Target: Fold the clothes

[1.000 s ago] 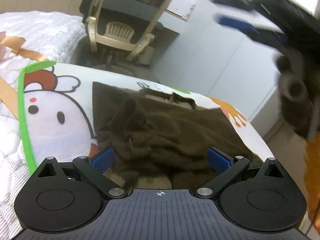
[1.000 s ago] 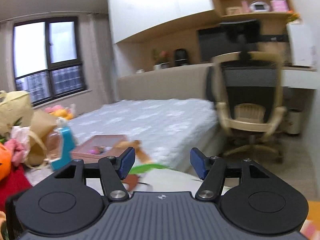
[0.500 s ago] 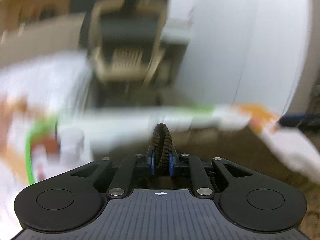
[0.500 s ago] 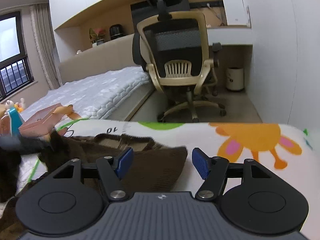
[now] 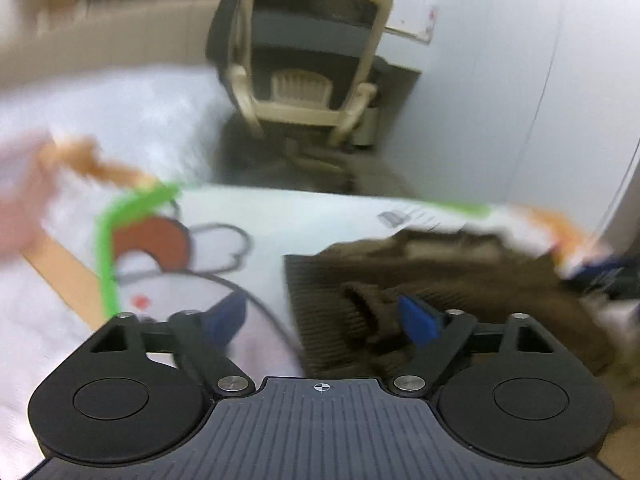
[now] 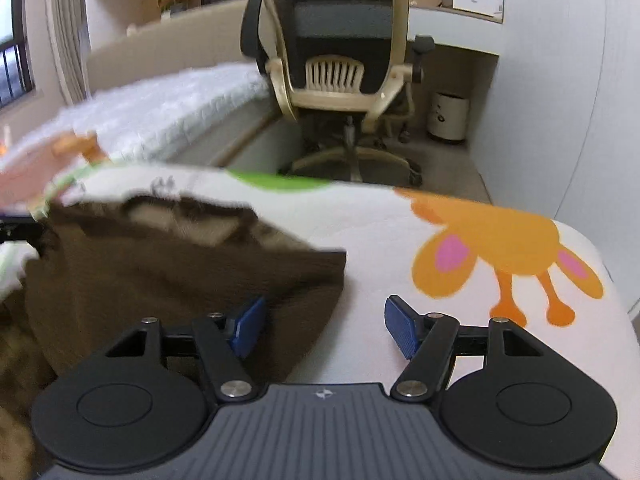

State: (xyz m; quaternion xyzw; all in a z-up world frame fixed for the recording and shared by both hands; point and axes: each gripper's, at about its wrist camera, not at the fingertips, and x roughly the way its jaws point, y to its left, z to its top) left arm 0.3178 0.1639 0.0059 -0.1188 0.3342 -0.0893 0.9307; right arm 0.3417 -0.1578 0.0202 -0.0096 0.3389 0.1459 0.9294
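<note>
Brown sweater (image 6: 172,268) under left pad of right hand-held gripper (image 6: 324,326)

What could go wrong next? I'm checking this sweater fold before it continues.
Both hand-held grippers are open, so nothing holds the brown sweater. The left hand-held gripper straddles its ribbed hem and could pinch only the loose cuff. The right hand-held gripper straddles the sweater's corner and may catch the cartoon sheet too.

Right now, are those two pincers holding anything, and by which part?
Nothing is held. The left gripper and the right gripper are both open over the brown sweater, which lies on the mat.
</note>
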